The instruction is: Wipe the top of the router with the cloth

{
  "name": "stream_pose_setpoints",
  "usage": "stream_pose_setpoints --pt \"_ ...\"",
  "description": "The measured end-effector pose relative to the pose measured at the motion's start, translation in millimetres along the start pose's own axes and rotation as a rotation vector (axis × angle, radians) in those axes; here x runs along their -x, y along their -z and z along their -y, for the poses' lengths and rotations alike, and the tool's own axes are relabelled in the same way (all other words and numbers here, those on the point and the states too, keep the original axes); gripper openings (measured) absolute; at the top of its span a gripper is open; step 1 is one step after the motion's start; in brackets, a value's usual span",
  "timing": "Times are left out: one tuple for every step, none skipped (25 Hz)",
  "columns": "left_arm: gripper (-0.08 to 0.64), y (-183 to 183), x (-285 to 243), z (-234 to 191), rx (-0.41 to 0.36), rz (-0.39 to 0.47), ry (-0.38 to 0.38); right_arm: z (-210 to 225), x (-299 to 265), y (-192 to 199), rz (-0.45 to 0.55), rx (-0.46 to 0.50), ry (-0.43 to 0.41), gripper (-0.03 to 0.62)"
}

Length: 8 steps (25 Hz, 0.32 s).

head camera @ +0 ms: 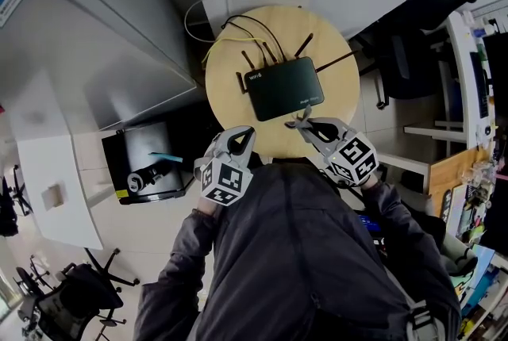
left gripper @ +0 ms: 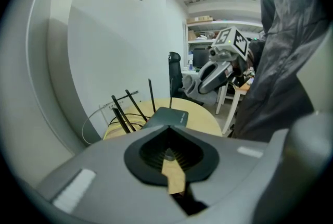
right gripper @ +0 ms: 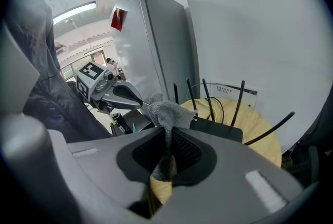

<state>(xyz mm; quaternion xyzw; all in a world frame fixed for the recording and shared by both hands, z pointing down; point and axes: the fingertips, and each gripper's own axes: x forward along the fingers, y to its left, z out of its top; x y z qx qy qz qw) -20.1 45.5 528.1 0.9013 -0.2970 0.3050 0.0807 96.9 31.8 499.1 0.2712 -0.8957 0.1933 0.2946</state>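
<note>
The black router [head camera: 282,87] lies flat on the round wooden table [head camera: 230,86], its antennas pointing to the far side. My right gripper [head camera: 305,125] hovers at the router's near right corner, shut on a small grey cloth [head camera: 298,123]. In the right gripper view the cloth [right gripper: 165,112] bunches up above the jaws, with the router [right gripper: 218,128] just beyond. My left gripper [head camera: 238,143] hangs over the table's near edge, left of the router, shut with nothing in it. The left gripper view shows the router [left gripper: 169,116] ahead on the table [left gripper: 203,120].
Yellow and black cables [head camera: 230,26] run from the router's back towards the wall. A black bin [head camera: 147,161] with a can stands on the floor at left, beside a grey cabinet [head camera: 119,38]. An office chair [head camera: 413,30] and a desk [head camera: 464,78] are at right.
</note>
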Motion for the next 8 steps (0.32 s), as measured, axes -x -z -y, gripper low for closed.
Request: stream_pose_setpoints --pt "0.0 0.4 0.6 -0.1 0.002 0.001 -0.001 -0.5 -0.5 0.4 -0.002 0.0 0.0 0.031" --pt "0.0 0.6 1.2 0.0 0.003 0.003 -0.001 -1.1 -0.9 0.9 -0.003 -0.001 0.0 0.031" --pt "0.0 0.9 1.8 0.2 0.003 0.005 -0.001 -1.7 -1.3 1.2 -0.004 -0.001 0.001 0.031" --pt "0.0 1.4 2.4 0.4 0.004 0.006 -0.001 -2.4 -1.7 1.4 -0.004 -0.001 0.001 0.031" --pt "0.0 2.0 2.9 0.6 0.005 0.006 -0.001 -3.2 -1.9 1.4 -0.004 0.001 0.001 0.031" --pt "0.0 2.6 3.3 0.9 0.006 0.006 -0.001 -4.1 -1.9 1.3 -0.004 0.002 0.001 0.031" --pt "0.0 3.2 3.6 1.2 0.006 0.006 -0.002 -5.0 -1.8 1.1 -0.003 0.004 0.001 0.031" --pt "0.0 3.8 3.9 1.5 0.007 0.006 -0.002 -5.9 -1.7 0.9 -0.002 0.006 0.001 0.031"
